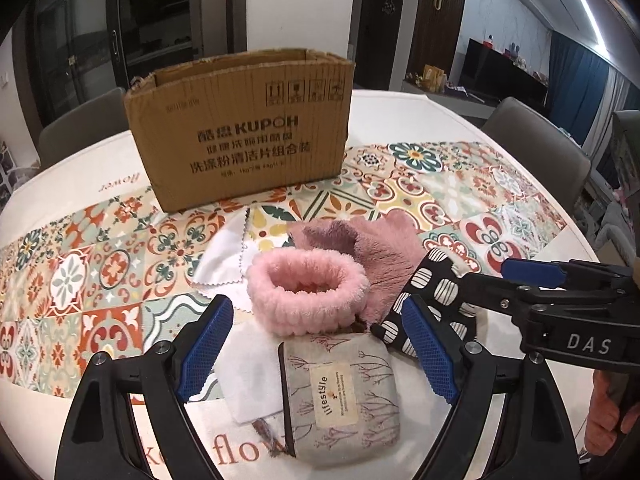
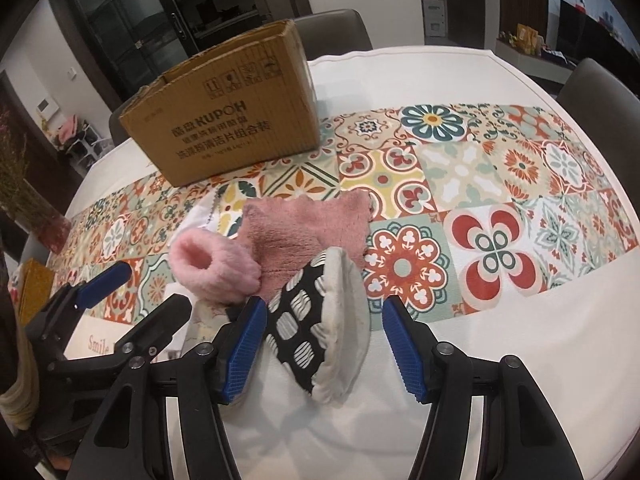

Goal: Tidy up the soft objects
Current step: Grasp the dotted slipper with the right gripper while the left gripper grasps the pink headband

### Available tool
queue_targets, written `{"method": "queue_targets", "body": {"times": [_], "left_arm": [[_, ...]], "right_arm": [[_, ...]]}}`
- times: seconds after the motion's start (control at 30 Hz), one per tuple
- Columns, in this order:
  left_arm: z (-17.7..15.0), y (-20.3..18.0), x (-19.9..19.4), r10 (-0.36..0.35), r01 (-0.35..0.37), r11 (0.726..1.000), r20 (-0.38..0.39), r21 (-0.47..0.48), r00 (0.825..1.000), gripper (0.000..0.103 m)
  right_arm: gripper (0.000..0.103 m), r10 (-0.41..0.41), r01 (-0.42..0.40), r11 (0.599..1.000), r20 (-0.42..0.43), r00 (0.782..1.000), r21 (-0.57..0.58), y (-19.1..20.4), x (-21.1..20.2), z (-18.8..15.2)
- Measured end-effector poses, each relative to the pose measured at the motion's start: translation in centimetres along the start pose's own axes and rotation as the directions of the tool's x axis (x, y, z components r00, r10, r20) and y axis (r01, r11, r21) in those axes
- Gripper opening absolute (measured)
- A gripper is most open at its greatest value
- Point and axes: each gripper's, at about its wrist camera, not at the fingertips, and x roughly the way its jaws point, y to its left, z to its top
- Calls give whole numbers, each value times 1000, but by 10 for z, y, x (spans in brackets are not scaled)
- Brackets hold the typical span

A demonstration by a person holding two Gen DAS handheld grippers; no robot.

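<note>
KUPOH: box [image 1: 240, 128]; lifestyle: pouch [image 1: 340, 396]; DAS: gripper [image 1: 432, 312].

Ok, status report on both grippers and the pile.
Left gripper open over lifestyle pouch. Right gripper open around black patterned pouch. Cardboard box beyond, path unobstructed.

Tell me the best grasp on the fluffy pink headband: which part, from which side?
Take the pink headband across its near band, from above. It lies flat as an open loop, so one finger can drop into the hollow and one outside the near wall. Its far side overlaps the pink towel, and the grey pouch sits close in front, so a steep approach looks safest.
</note>
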Motion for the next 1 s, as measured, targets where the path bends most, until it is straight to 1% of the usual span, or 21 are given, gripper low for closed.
{"method": "queue_targets", "body": {"times": [0.17, 0.3, 0.33, 0.4, 0.53, 0.67, 0.8, 0.9, 0.97, 1.0], "left_arm": [[-2, 1, 17, -7, 7, 1000, -13, 9, 1000, 87], [-4, -1, 27, -1, 2, 999, -19, 34, 1000, 89], [-5, -1, 29, -2, 3, 999, -21, 37, 1000, 89], [-6, 0, 35, 2, -1, 999, -26, 35, 1000, 89], [-8, 1, 42, -12, 12, 1000, -31, 19, 999, 89], [-8, 0, 49, -6, 7, 1000, -27, 16, 1000, 89], [-7, 1, 54, 4, -4, 1000, -20, 17, 1000, 89], [-5, 2, 57, 12, -11, 1000, -14, 8, 1000, 87], [-4, 3, 59, 13, -13, 1000, -5, -5, 1000, 83], [-4, 3, 59, 13, -13, 1000, 0, -7, 1000, 77]], "right_arm": [[57, 9, -8, 1000, -16, 1000, 29, -7, 11, 0], [56, 53, -51, 997, -23, 998, 51, -9, 20, -1], [55, 57, -56, 997, -24, 998, 52, -9, 22, -1], [47, 60, -58, 997, -28, 998, 53, -9, 25, 0], [45, 76, -73, 995, -43, 996, 69, -12, 33, -1], [37, 97, -92, 992, -49, 994, 82, -15, 38, -1], [33, 107, -103, 992, -46, 993, 77, -13, 40, 0], [29, 109, -106, 992, -44, 993, 74, -12, 42, 1], [26, 118, -114, 990, -48, 992, 77, -12, 43, 1], [26, 118, -114, 991, -48, 992, 75, -12, 43, 1]]}}
